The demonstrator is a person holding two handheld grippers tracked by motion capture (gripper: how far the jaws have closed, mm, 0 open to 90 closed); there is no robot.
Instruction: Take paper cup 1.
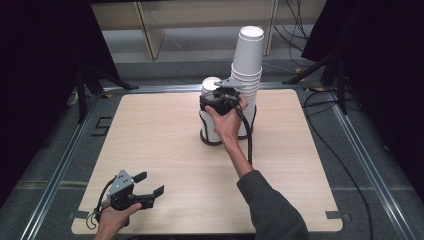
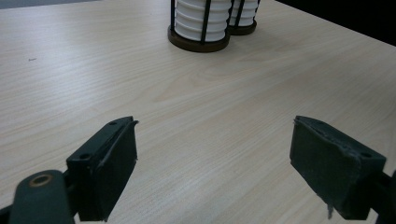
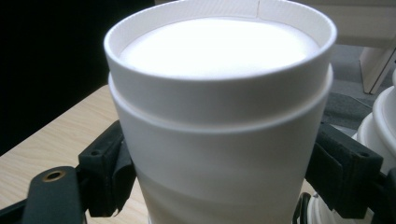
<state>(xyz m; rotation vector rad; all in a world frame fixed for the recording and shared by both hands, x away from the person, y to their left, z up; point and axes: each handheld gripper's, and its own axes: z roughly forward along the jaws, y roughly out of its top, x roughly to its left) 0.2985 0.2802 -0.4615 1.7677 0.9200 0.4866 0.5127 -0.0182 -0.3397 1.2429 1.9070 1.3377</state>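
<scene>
The right gripper point(image 3: 219, 172) has its two black jaws pressed against the sides of a white foam cup with a thick rolled rim point(image 3: 219, 107), grasping it. That upside-down cup tops the left stack in a black wire holder point(image 1: 210, 137) at the far middle of the pale wooden table point(image 1: 165, 150). The high view adds a taller white cup stack point(image 1: 247, 60) just beside it. The left gripper point(image 2: 212, 158) sits near the table's front edge, jaws spread apart over bare wood, nothing between them.
</scene>
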